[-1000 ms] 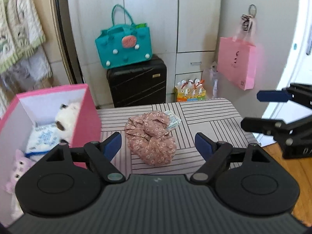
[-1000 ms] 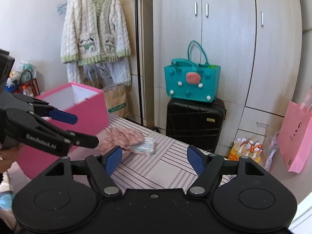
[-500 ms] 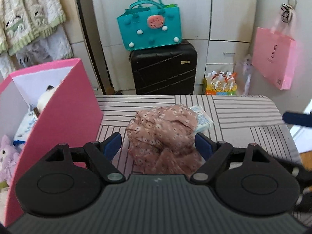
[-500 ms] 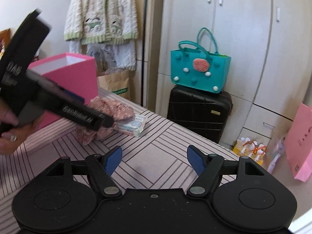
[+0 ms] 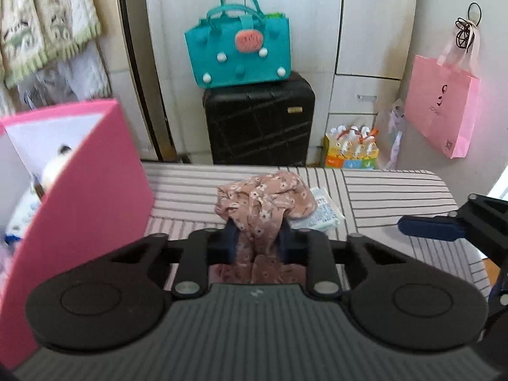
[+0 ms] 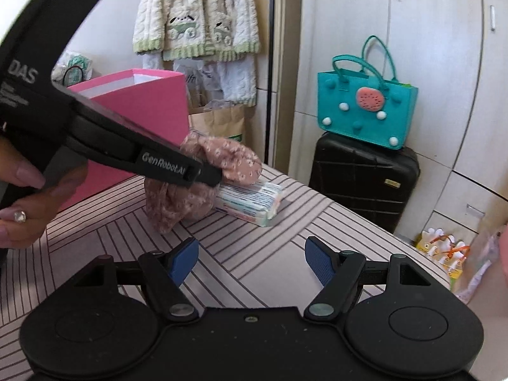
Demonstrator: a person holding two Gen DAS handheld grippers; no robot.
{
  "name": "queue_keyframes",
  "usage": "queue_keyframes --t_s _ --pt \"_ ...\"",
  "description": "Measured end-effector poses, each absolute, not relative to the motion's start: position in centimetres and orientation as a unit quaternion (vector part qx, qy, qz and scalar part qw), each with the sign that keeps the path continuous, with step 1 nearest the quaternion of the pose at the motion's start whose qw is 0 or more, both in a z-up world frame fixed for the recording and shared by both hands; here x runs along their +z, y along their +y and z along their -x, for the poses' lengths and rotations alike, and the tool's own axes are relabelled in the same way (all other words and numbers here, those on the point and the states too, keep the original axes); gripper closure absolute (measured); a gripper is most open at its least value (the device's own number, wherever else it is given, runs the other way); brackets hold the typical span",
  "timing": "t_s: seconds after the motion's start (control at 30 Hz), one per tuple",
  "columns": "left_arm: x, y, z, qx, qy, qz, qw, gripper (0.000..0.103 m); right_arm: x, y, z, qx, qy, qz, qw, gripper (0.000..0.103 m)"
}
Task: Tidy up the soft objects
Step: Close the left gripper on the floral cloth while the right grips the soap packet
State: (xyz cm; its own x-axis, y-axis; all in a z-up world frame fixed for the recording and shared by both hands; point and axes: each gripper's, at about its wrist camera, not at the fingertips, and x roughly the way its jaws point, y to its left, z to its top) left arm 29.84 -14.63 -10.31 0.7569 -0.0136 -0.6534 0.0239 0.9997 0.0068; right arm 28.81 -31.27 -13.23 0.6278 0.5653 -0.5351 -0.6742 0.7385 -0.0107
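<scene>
On the striped table [image 5: 381, 190], near its middle, the left gripper [image 5: 257, 238] has just been closing and now its jaws pinch a fold of the pink floral cloth [image 5: 263, 197], which bunches up between the blue pads while the rest of it lies crumpled on the tabletop. From the right wrist view the same cloth [image 6: 203, 177] sits just in front of the pink box [image 6: 139, 101], with a hand [image 6: 35, 203] holding the left gripper's handle at the left edge of the picture. A packet of tissues [image 6: 250, 203] lies flat on the table, touching the cloth on the side away from the box. The pink box [image 5: 79, 190] stands at the table's left side, its open top showing a white plush toy [image 5: 55, 165] inside, and its near wall rises just beside the left gripper. The right gripper [image 6: 250, 257] hovers above bare striped tabletop with its jaws spread and nothing between them; the stretch between it and the tissues is open. The table's far edge [image 5: 317, 168] runs close to a black suitcase [image 5: 258, 127] carrying a teal bag [image 5: 238, 54], and its right corner is rounded, with floor beyond.
</scene>
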Motion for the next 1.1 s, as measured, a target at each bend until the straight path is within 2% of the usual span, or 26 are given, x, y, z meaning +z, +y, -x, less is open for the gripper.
queue_keyframes --t_s 0.1,0.4,0.53,0.6,0.8,0.93,1.07,1.1 --pt "-10.0 -13.3 -29.8 0.005 0.345 0.020 0.938 0.086 -13.2 -30.4 -29.1 0.353 0.259 0.111 0.892 0.016" --pt "-7.8 -11.1 -28.1 0.031 0.322 0.065 0.944 0.086 -13.1 -26.6 -31.5 0.355 0.272 0.108 0.888 0.014" --pt "-7.6 -10.2 -28.1 0.026 0.326 0.088 0.941 0.086 -13.3 -25.7 -33.0 0.307 0.338 0.030 0.889 0.010" --pt "-7.5 -10.0 -28.2 0.026 0.326 0.092 0.941 0.086 -13.3 -25.7 -32.9 0.294 0.334 -0.012 0.895 0.009" --pt "-7.5 -9.6 -28.1 0.024 0.327 0.107 0.939 0.086 -13.8 -24.1 -32.8 0.273 0.318 0.031 0.908 0.008" --pt "-7.5 -9.2 -28.1 0.020 0.334 0.109 0.936 0.086 -14.2 -23.5 -33.1 0.271 0.305 0.028 0.913 0.001" --pt "-7.4 -9.2 -28.1 0.015 0.337 0.107 0.935 0.086 -14.0 -23.4 -33.2 0.264 0.302 0.025 0.916 0.005" --pt "-7.3 -9.0 -28.0 0.015 0.336 0.110 0.935 0.086 -13.9 -23.6 -33.1 0.257 0.299 0.021 0.919 0.015"
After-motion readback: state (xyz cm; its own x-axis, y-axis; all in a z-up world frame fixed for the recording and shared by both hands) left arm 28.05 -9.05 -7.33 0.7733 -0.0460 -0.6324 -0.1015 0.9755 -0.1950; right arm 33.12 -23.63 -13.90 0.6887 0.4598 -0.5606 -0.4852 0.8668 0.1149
